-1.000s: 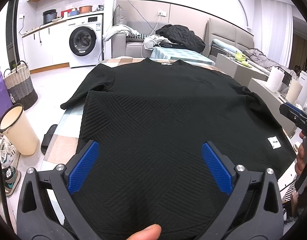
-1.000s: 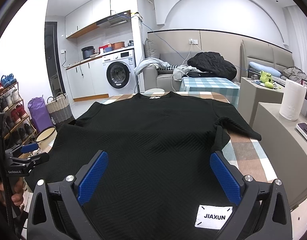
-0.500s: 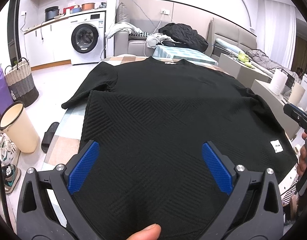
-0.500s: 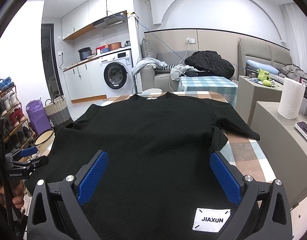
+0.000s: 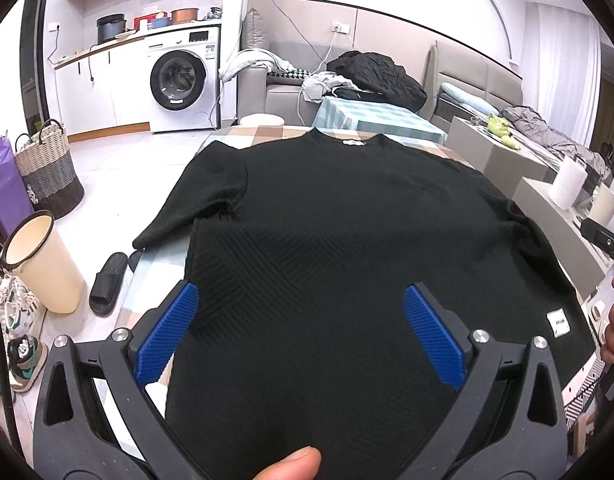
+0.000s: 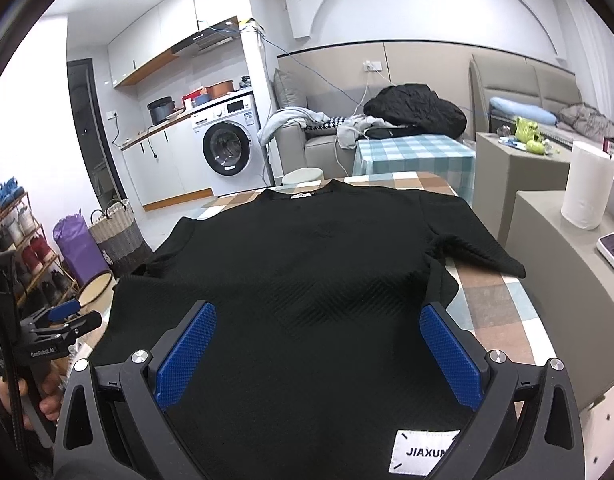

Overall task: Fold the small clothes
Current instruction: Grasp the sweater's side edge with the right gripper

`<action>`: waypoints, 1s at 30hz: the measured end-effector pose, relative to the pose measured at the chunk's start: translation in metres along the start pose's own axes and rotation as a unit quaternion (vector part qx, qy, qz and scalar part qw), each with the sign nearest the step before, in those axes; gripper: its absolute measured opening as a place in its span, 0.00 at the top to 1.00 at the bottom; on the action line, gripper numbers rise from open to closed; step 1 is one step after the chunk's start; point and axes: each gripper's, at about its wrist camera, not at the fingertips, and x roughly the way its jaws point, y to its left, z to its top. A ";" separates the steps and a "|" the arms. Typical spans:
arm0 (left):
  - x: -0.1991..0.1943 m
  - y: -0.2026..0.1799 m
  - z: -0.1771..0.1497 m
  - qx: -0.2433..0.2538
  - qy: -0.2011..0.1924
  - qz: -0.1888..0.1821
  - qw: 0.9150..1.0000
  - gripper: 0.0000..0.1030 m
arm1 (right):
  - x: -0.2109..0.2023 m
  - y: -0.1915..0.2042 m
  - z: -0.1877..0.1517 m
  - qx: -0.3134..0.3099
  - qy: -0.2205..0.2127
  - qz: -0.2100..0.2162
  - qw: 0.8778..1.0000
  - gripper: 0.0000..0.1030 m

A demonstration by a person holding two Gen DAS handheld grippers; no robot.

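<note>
A black short-sleeved knit top (image 5: 339, 216) lies flat on the checked table, collar at the far end, hem towards me; it also shows in the right wrist view (image 6: 315, 264). A white JIAXUN label (image 6: 423, 454) sits near its right hem corner. My left gripper (image 5: 301, 334) is open and empty above the hem's left part. My right gripper (image 6: 317, 356) is open and empty above the hem's right part. Each gripper shows at the edge of the other's view.
The checked tablecloth (image 6: 495, 304) shows beside the right sleeve. A cream bin (image 5: 43, 264), a slipper (image 5: 107, 284) and baskets stand on the floor to the left. A grey counter with a paper roll (image 6: 587, 184) stands to the right. A sofa with clothes is behind.
Both grippers have moved slightly and tilted over the top, so it looks smaller and further off. The top has not moved. Both stay open.
</note>
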 end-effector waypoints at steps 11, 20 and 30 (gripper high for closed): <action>0.046 0.015 0.045 -0.019 0.014 -0.014 1.000 0.01 | 0.034 -0.061 0.030 0.124 0.041 -0.024 0.991 0.00; 0.094 0.038 0.078 -0.040 0.035 0.009 0.999 0.01 | 0.067 -0.121 0.049 0.240 0.060 -0.057 0.967 0.12; 0.131 0.064 0.082 -0.059 0.049 0.020 0.997 0.08 | 0.093 -0.198 0.045 0.352 0.067 -0.123 0.925 0.14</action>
